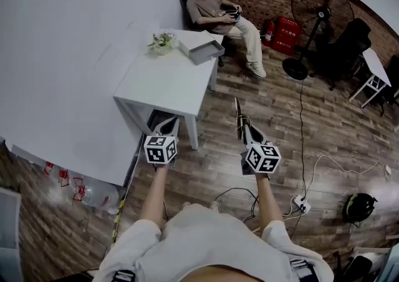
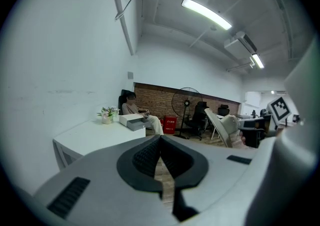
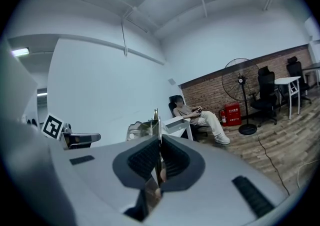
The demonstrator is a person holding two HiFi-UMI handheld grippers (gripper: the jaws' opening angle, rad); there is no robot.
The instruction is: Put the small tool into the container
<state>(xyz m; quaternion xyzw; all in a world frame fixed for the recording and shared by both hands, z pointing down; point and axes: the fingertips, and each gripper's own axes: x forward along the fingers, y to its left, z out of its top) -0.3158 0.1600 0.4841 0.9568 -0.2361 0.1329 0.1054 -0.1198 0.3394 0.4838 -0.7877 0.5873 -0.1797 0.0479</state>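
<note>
Standing on wood floor (image 1: 324, 118), both claws held out in front, short of the white table (image 1: 168, 84)

Around:
- table sits against the left wall, near half of its top bare
- container (image 1: 203, 48) is the open grey-white box on the table's far right corner; potted plant (image 1: 162, 42) just left of it
- seated person (image 1: 218, 15) on a dark chair right behind the table's far end
- further right along the brick wall: red crates (image 1: 288, 34), standing fan (image 1: 317, 15), black office chair (image 1: 346, 47), white desk (image 1: 374, 68)
- near right on the floor: cables and a power strip (image 1: 300, 203)

Claws:
- left gripper (image 1: 166, 126): jaws pressed together at the tips, nothing between them; it hangs over the table's near right corner
- right gripper (image 1: 245, 126): pinching the small tool (image 1: 237, 113), a thin metal strip clamped edge-on between the pads, its tip sticking out well past the jaw ends. This claw is over the floor, right of the table

Tool vs container: well apart, with the container far and left of the tool tip. In the right gripper view the tool (image 3: 156, 120) points up just left of the container (image 3: 175, 124); the other claw's marker cube shows at that view's left edge
</note>
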